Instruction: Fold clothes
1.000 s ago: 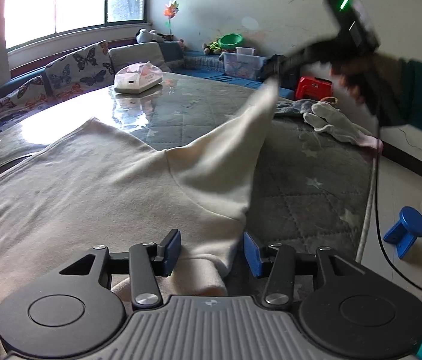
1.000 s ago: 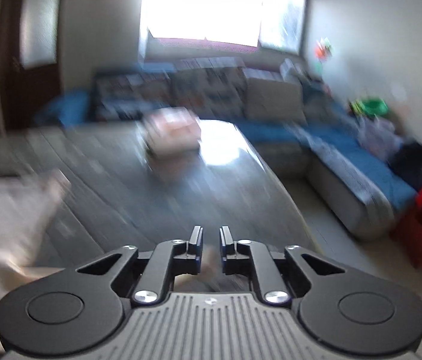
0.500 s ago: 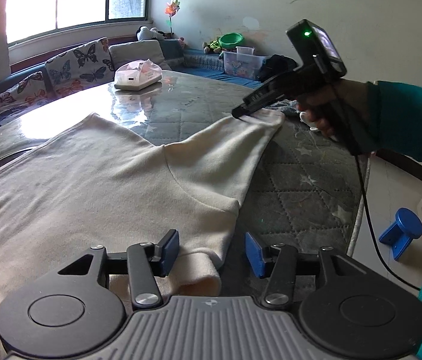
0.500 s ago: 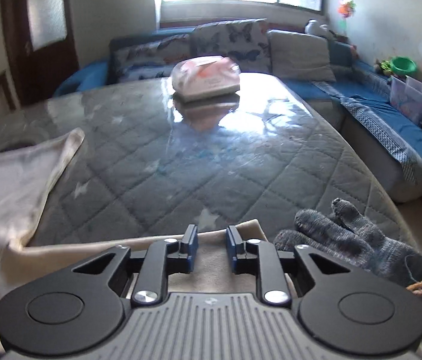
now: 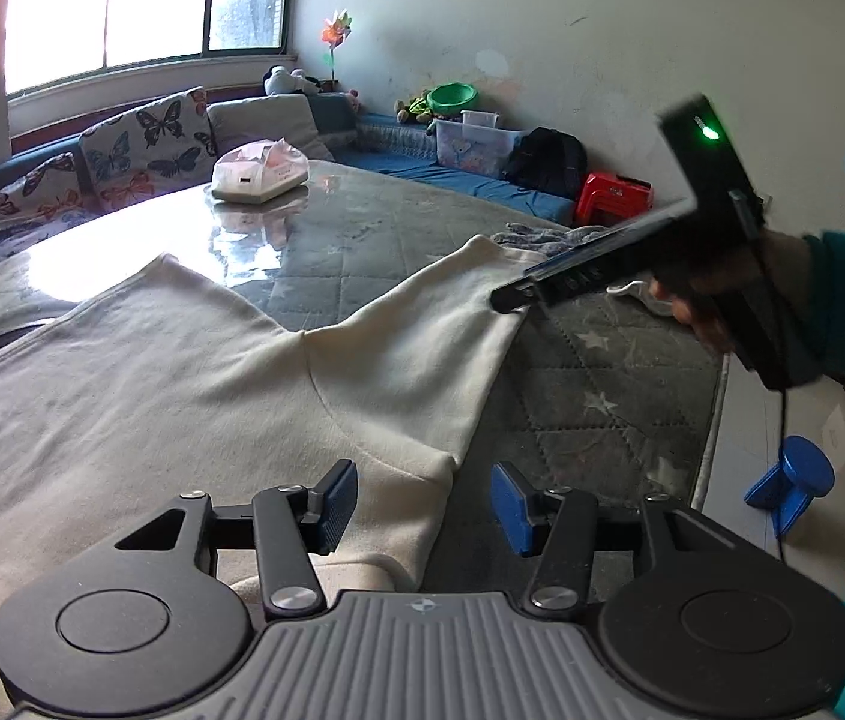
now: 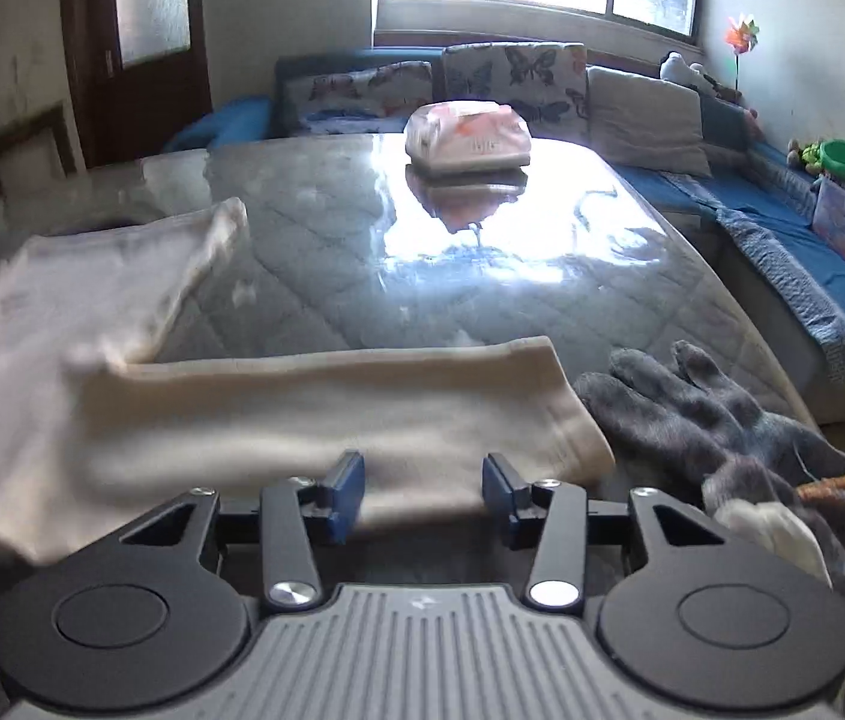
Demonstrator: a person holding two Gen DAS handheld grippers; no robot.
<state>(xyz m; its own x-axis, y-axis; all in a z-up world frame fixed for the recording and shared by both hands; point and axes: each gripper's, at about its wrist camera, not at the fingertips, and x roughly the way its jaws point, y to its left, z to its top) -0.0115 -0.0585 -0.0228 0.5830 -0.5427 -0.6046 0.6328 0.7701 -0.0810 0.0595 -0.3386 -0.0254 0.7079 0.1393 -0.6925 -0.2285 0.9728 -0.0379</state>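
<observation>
My right tool (image 6: 422, 495) has just been opening, and its jaws now stand apart over the cream sweater's (image 5: 182, 396) sleeve (image 6: 326, 414), which lies flat beneath them, unpinched. My left tool (image 5: 424, 507) stands apart too, over the sweater's near edge. The sweater is spread on a quilted grey mattress (image 5: 590, 396) beside a grey glove (image 6: 680, 414), with a sofa (image 6: 782, 252) along the wall.

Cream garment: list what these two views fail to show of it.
- Cream garment, left wrist view: its near and left parts run off the frame and under the left gripper.
- Right wrist view: its left part is smeared by motion blur.
- Sleeve, right wrist view: its near edge lies behind the right gripper.
</observation>
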